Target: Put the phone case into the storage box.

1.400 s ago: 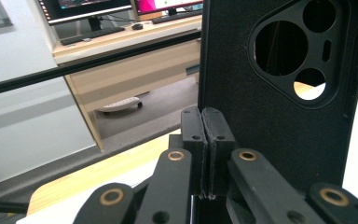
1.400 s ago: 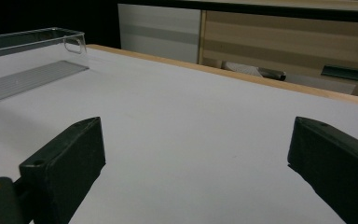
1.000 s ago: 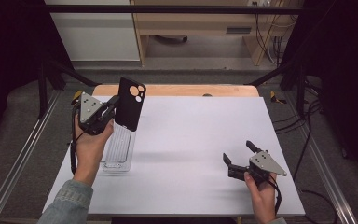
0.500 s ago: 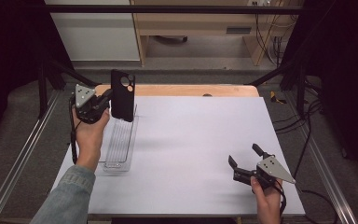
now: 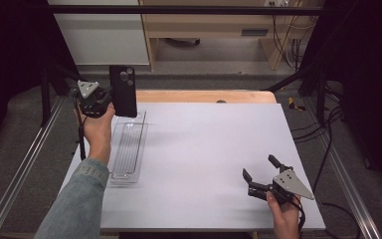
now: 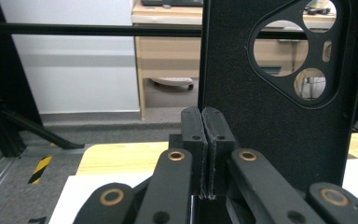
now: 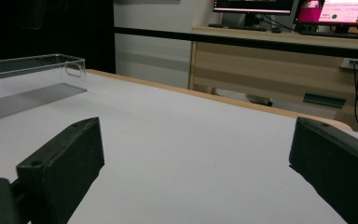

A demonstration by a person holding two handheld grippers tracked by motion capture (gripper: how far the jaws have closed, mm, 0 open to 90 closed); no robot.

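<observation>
left gripper [image 5: 104, 101]: jaws pinched flat on the phone case [image 5: 123, 90] edge | change: case now carried upright, farther back over the far end of the clear tray [image 5: 128, 149] below the jaws | right gripper [image 5: 261, 175]: jaws wide, empty, idle on the desk [image 5: 199, 149] | read: drop into tray likely next

Black phone case [image 5: 123, 91] held upright above clear tray [image 5: 128, 149].

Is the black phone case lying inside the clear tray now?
No, the left tool holds the phone case upright in the air above the far end of the clear tray.
</observation>
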